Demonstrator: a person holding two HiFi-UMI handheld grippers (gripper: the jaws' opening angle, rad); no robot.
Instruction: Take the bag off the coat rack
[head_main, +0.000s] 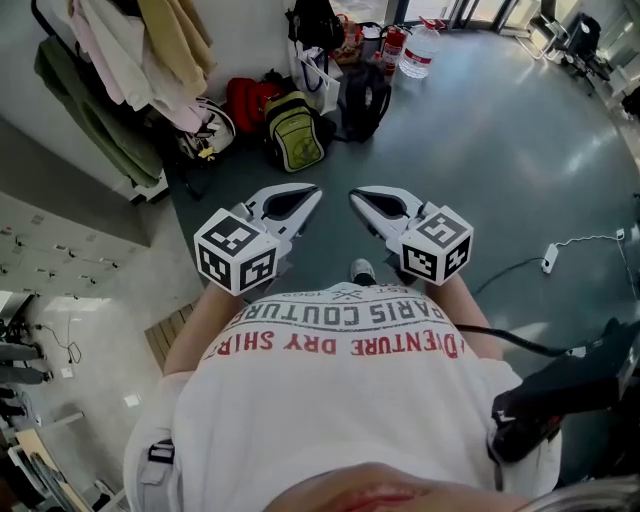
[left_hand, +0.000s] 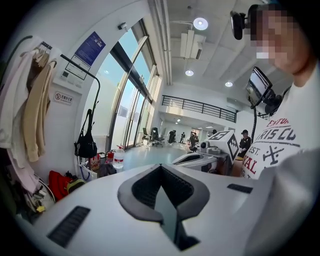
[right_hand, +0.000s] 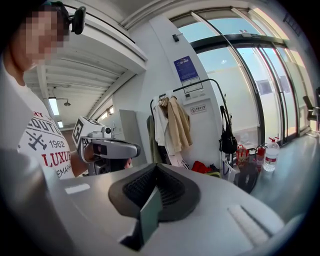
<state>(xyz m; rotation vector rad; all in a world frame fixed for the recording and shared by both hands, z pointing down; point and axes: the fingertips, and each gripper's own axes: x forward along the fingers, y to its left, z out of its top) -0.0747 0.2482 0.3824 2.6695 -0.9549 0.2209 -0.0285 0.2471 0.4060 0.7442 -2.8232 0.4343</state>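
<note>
The black bag (right_hand: 228, 140) hung, seemingly by its strap, on the coat rack (right_hand: 197, 83), well beyond the closed, empty left gripper (head_main: 316, 191) and right gripper (head_main: 353, 194).

**White grippers, black bag, teal-grey floor**
The left gripper (head_main: 310, 195) and right gripper (head_main: 358, 197) are white with dark grey ribbed pads, and their cubes (head_main: 237, 252) carry black-and-white square markers. The bag (right_hand: 228, 141) and coat rack (right_hand: 195, 85) are black, and the garments (right_hand: 177, 125) are cream and white. On the dull teal-grey floor (head_main: 500, 170) are a red bag (head_main: 245, 100), a yellow-green backpack (head_main: 296, 135) and a black backpack (head_main: 362, 95). The T-shirt (head_main: 350, 400) is white with red and grey lettering.
</note>
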